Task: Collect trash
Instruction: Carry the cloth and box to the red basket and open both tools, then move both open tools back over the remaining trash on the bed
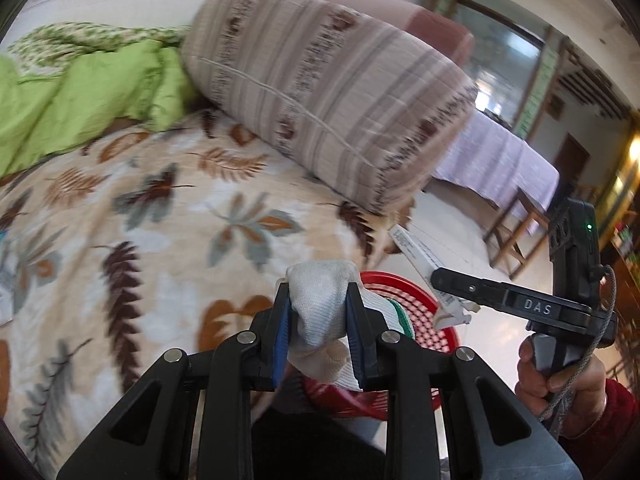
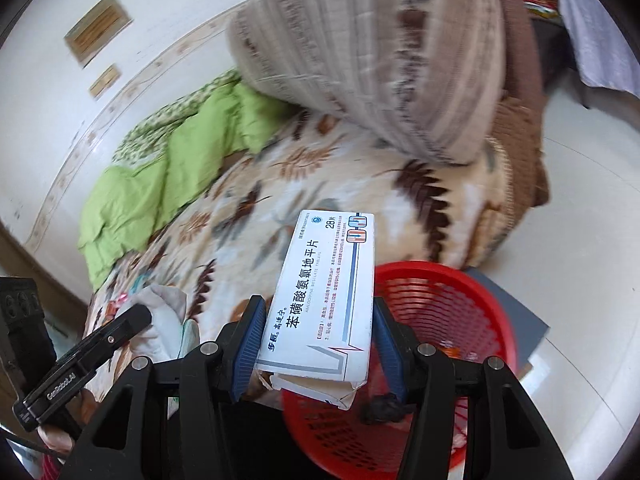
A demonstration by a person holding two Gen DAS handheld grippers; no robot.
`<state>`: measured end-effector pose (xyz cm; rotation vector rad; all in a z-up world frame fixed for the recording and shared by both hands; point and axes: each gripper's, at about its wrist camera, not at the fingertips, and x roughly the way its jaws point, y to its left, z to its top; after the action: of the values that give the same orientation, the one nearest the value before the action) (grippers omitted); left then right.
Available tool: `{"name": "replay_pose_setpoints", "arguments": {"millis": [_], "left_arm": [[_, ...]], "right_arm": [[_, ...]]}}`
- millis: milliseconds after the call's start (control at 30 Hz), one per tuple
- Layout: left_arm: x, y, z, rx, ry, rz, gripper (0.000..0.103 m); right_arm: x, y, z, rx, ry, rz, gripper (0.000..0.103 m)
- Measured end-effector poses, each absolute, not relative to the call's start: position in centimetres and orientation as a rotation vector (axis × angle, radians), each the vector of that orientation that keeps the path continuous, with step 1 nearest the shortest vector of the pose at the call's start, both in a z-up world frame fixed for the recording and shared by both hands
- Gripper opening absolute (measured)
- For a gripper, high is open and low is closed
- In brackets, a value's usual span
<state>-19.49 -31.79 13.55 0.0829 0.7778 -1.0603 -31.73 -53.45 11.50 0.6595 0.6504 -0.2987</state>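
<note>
My left gripper [image 1: 319,332] is clenched on a soft, light crumpled white sock [image 1: 320,304] and my right gripper [image 2: 316,344] pinches a flimsy, crushable medicine box [image 2: 328,296] by its sides, both poised over the red basket [image 2: 452,308].

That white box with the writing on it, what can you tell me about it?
The box is a flat white cardboard medicine carton printed with blue Chinese characters, "28", a red-and-blue symbol and a thin line graphic. Its near end is torn open, the flaps ragged. The right gripper clamps it between blue ribbed pads, one on each long side. It is held in the air, pointing away, above the edge of the bed and the red basket, touching nothing but the pads.
</note>
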Motion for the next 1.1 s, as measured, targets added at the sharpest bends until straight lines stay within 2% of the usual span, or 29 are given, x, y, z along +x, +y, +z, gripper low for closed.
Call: {"name": "replay_pose_setpoints", "arguments": {"millis": [167,233,267,300,467,600,1100], "left_arm": [[-21.4,-36.4,13.3,0.144,0.791,-1.121,0.024],[-21.7,-37.8,13.0,0.161,0.805,-1.118,0.037],[-21.7,-38.3,12.9,0.164,0.813,-1.106,0.055],[-21.7,-38.4,12.8,0.157,0.813,-1.098,0.060],[-20.5,-36.8,13.2,0.108,0.820,-1.070,0.060],[-19.0,-33.5,13.4,0.064,0.815,-1.001,0.064],[-11.5,-12.5,12.3,-0.106,0.785,-0.558,0.069]], "right_arm": [[-33.9,-55.6,11.4,0.690,0.630,-0.338,0.056],[-34.1,-55.9,11.3,0.690,0.632,-0.353,0.057],[-34.2,-56.1,11.2,0.687,0.633,-0.367,0.057],[-34.2,-56.2,11.0,0.689,0.640,-0.376,0.057],[-34.3,-56.4,10.7,0.713,0.634,-0.348,0.058],[-32.0,-54.3,11.4,0.676,0.640,-0.278,0.060],[-16.2,-37.4,12.7,0.401,0.705,0.070,0.065]]}}
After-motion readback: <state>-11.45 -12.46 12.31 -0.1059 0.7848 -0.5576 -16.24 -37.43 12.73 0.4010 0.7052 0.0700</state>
